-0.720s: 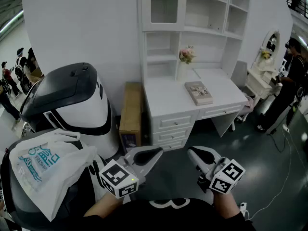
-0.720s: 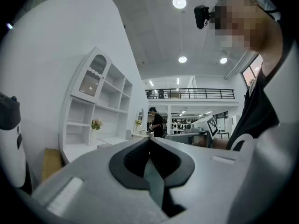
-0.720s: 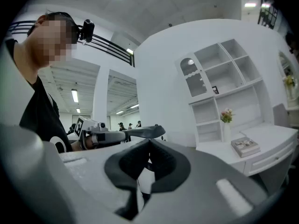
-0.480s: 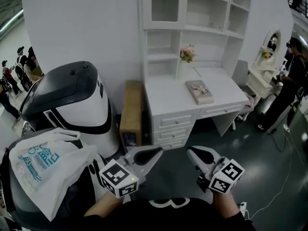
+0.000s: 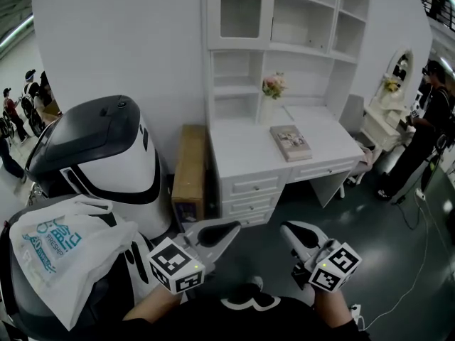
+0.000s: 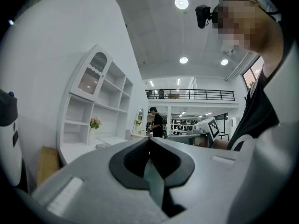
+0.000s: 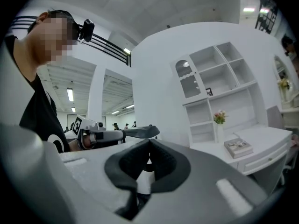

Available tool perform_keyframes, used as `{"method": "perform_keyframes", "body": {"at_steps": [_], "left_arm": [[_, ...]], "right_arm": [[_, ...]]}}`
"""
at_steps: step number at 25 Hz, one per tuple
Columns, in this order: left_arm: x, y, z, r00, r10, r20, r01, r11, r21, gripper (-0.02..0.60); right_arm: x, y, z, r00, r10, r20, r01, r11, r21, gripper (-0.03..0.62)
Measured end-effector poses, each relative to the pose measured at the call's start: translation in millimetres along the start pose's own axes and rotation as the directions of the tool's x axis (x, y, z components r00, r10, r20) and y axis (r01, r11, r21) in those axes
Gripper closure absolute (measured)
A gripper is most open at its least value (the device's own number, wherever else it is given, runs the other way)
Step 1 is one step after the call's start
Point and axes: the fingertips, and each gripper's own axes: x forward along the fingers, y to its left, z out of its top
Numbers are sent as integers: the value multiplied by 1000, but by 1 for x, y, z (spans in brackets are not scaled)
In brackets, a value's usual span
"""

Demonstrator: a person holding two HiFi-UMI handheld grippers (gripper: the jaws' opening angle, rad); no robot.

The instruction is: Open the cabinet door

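A white desk hutch stands against the far wall, and its glass-fronted cabinet door (image 5: 239, 13) at the upper left is closed. That door also shows in the left gripper view (image 6: 88, 78) and in the right gripper view (image 7: 189, 82). My left gripper (image 5: 231, 227) (image 6: 149, 139) is held close to my body, far from the hutch, and is shut on nothing. My right gripper (image 5: 286, 228) (image 7: 149, 140) hovers beside it, also shut on nothing. Both point level toward the desk.
The white desk (image 5: 242, 137) has drawers and carries a book (image 5: 290, 142) and a flower vase (image 5: 272, 85). A cardboard box (image 5: 190, 165) leans at its left, beside a big white-and-black machine (image 5: 106, 148). A plastic bag (image 5: 57, 247) lies near left. A person (image 5: 426, 112) stands by a vanity at right.
The head view has shifted slightly. Both grippers stay shut in about the same place in front of my body.
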Motion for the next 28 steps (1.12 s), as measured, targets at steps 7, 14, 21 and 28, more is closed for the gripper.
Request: {"method": "perform_keyframes", "body": {"at_steps": [7, 14, 21, 28], "left_arm": [[39, 29, 3, 1000, 14, -11, -14, 1000, 1, 577], [116, 84, 8, 1000, 24, -19, -24, 1000, -2, 577], [210, 150, 29, 1000, 28, 10, -29, 999, 18, 577], [280, 197, 60, 995, 78, 57, -83, 994, 78, 577]], "right_arm": [[20, -42, 12, 1000, 28, 7, -28, 1000, -14, 592], [58, -122, 30, 998, 65, -12, -66, 997, -45, 592], [87, -238, 57, 999, 37, -20, -38, 998, -43, 592], [108, -308, 91, 996, 83, -12, -84, 994, -70, 592]]}}
